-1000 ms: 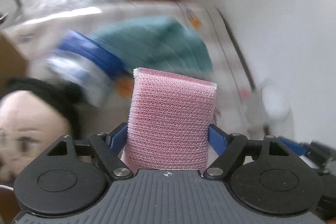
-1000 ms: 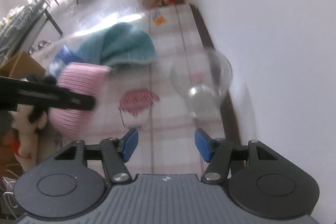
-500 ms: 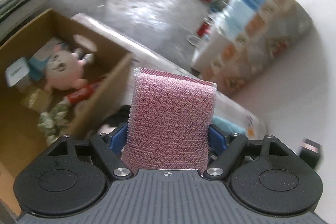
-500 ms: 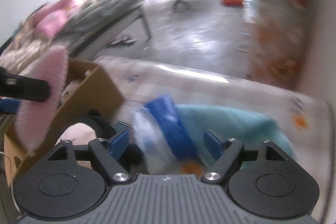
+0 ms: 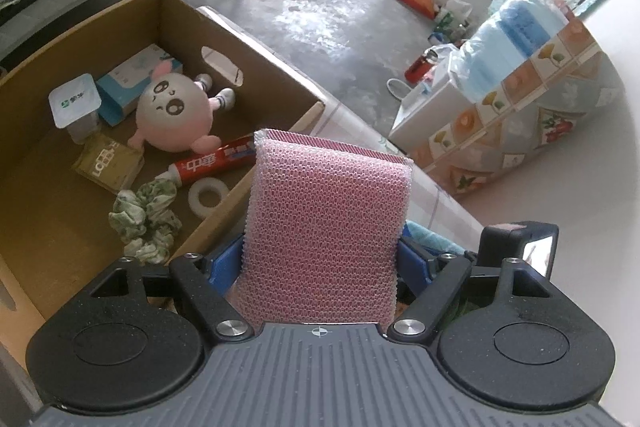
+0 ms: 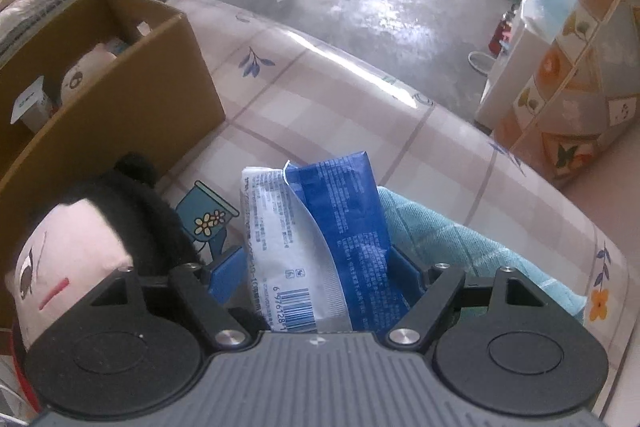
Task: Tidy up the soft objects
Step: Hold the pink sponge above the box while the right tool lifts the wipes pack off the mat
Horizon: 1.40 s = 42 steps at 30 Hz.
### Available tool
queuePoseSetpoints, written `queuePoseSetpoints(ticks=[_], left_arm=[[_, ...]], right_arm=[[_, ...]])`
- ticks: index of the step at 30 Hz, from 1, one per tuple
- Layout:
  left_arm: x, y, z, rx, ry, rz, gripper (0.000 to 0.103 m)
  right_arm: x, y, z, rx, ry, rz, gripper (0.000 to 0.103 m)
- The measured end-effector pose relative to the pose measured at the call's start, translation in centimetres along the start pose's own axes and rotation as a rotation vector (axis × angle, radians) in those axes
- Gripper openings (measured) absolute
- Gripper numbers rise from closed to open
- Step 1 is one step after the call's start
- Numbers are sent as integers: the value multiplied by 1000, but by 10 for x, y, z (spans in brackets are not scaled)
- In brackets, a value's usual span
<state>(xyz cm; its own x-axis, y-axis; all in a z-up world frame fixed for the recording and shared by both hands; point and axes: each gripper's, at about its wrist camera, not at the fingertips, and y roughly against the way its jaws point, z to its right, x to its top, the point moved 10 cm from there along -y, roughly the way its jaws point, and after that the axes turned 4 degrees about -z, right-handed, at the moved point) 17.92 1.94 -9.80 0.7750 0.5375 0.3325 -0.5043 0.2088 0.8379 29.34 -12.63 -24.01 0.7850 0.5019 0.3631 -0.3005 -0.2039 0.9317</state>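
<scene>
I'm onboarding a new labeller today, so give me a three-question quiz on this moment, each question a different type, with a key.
1. True or false: the left gripper is clamped on a pink mesh sponge.
2. Which item lies inside the cardboard box? A) teal towel B) red toothpaste tube C) black-haired doll
3. Fill in: between the right gripper's fingers sits a blue-and-white ____ pack.

Key
1. True.
2. B: the red toothpaste tube lies beside the pink plush toy; the teal towel and black-haired doll are on the table.
3. Plastic.
</scene>
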Motion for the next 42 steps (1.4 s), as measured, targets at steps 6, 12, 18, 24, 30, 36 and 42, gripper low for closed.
queuePoseSetpoints(ticks=[6, 12, 18, 24, 30, 36, 42], left_arm=[[-1, 1, -6, 8, -3, -9, 80], [-3, 1, -6, 15, -12, -12, 80], [-7, 1, -1, 17, -30, -13, 80], [-8, 3, 7, 13, -46, -13, 80], [-12, -1, 13, 12, -61, -28, 80], [-17, -4, 18, 13, -87, -45, 80], [-15, -3, 21, 8, -109, -43, 80]], right_arm=[[0, -6, 7, 8, -13, -20, 69], [-3, 5, 19, 72, -70, 10, 60], [-14, 47, 49, 144, -210, 81, 60], [-77, 93, 81, 391, -580, 40, 60], [-152, 72, 48, 386, -615, -118, 60], [-166, 66, 20, 163, -395, -125, 71], [-160, 87, -24, -34, -58, -69, 83]])
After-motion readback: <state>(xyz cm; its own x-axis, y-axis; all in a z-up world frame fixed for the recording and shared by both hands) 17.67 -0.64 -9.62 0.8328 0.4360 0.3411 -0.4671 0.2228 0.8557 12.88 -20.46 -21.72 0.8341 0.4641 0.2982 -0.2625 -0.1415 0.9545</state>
